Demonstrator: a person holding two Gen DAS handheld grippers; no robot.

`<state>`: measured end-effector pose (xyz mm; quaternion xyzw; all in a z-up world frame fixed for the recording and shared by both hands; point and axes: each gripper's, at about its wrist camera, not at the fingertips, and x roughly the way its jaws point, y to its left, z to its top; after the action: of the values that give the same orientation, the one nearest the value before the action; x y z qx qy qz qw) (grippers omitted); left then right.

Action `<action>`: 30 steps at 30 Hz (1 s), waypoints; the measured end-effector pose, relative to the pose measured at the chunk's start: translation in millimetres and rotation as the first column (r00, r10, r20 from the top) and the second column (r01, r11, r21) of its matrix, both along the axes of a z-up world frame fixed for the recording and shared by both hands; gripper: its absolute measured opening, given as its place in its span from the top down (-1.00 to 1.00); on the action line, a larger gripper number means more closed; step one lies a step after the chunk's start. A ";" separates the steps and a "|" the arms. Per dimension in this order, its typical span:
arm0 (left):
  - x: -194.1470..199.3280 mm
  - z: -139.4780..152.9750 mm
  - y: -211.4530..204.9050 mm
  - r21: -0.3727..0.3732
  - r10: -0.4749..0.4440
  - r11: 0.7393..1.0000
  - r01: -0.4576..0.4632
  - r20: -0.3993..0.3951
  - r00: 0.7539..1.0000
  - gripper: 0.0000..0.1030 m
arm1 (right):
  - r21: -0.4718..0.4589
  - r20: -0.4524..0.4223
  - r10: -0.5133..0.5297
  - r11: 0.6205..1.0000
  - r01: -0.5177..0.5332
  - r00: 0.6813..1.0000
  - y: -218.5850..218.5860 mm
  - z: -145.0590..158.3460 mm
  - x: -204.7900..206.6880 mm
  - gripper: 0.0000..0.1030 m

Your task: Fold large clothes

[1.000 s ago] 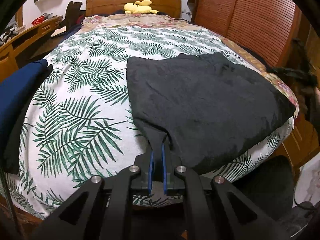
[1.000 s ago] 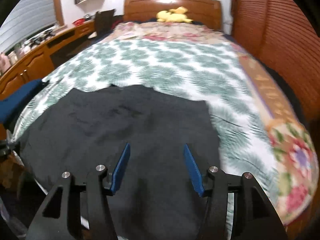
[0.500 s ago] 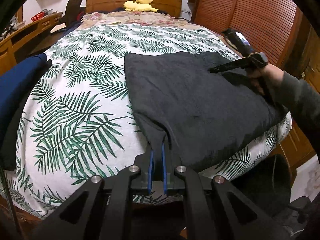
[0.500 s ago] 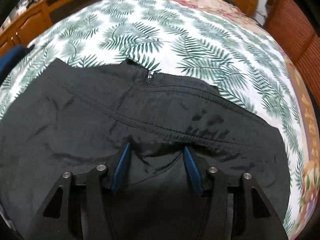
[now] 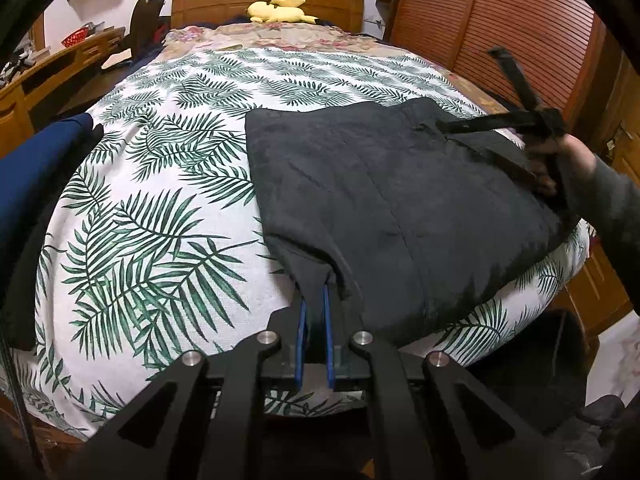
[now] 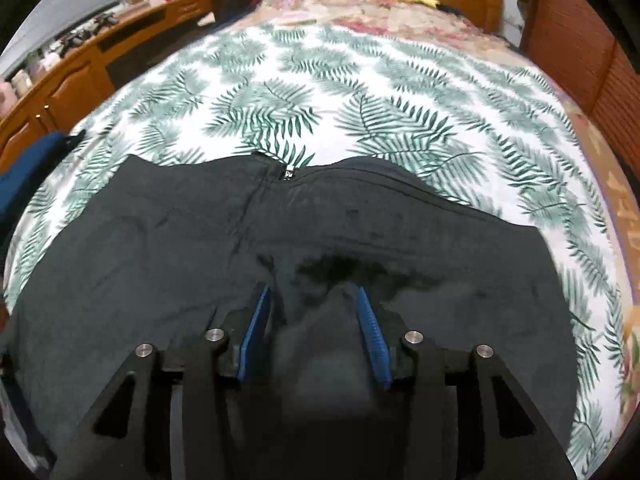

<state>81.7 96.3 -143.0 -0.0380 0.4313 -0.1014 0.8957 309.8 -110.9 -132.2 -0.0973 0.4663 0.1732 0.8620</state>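
Left gripper [image 5: 314, 312] pinches a corner of the black garment [image 5: 400, 208]; right gripper [image 6: 316, 328] gapes over bunched cloth. Folding looks barely begun (garment mostly flat on the bed [image 5: 160, 200]).

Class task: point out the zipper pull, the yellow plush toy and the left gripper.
zipper pull [image 6: 287, 175], right wrist view, metal tab.
yellow plush toy [image 5: 278, 10], left wrist view, its body.
left gripper [image 5: 315, 304], left wrist view, between fingertips.

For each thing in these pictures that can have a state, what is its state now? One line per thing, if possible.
left gripper: shut on a corner of the black garment.
right gripper: open, fabric bunched between its fingers.
black garment: spread flat on the bed, near its foot.
zipper: closed up to the pull.
yellow plush toy: lying by the headboard.
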 end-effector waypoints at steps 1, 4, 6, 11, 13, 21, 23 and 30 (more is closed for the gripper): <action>-0.2 0.3 0.2 -0.001 0.002 1.000 -0.002 -0.001 1.000 0.93 | 0.002 0.010 -0.001 1.000 0.001 1.000 -6.0 3.9 -8.3 0.11; 0.3 0.6 -0.2 0.005 0.002 1.000 -0.002 -0.002 1.000 0.93 | 0.008 0.030 -0.006 1.000 0.006 1.000 -25.5 13.7 -32.5 0.11; 0.4 0.9 -1.0 0.010 0.003 1.000 -0.003 -0.003 1.000 0.93 | -0.008 0.047 -0.009 1.000 0.009 0.999 -36.6 18.6 -48.7 0.11; 1.2 1.2 -2.7 0.018 0.006 1.000 -0.006 -0.005 1.000 0.93 | -0.013 0.061 -0.035 0.999 0.036 0.998 -62.1 23.1 -87.1 0.11; 1.3 0.9 -2.8 0.019 0.008 1.000 -0.008 -0.006 1.000 0.93 | -0.003 0.064 -0.054 0.999 0.054 0.996 -69.9 24.2 -100.0 0.11; 5.4 -6.5 1.4 -0.001 0.037 0.999 -0.037 -0.041 0.999 0.85 | 0.064 0.082 -0.082 0.995 0.077 0.993 -74.5 27.8 -131.1 -0.33; 5.4 -8.2 1.8 -0.006 0.043 0.999 -0.044 -0.048 0.998 0.81 | 0.072 0.082 -0.079 0.995 0.073 0.993 -70.5 26.5 -137.6 -0.33; 3.0 -16.3 7.8 -0.014 0.057 0.998 -0.058 -0.099 0.993 0.52 | 0.040 0.161 0.002 0.999 -0.008 0.987 -41.0 27.9 -164.2 -0.33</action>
<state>84.6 104.1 -159.3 -0.0631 0.4728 -0.0772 0.8755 145.7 -151.9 -104.3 -0.0945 0.3913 0.1765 0.8982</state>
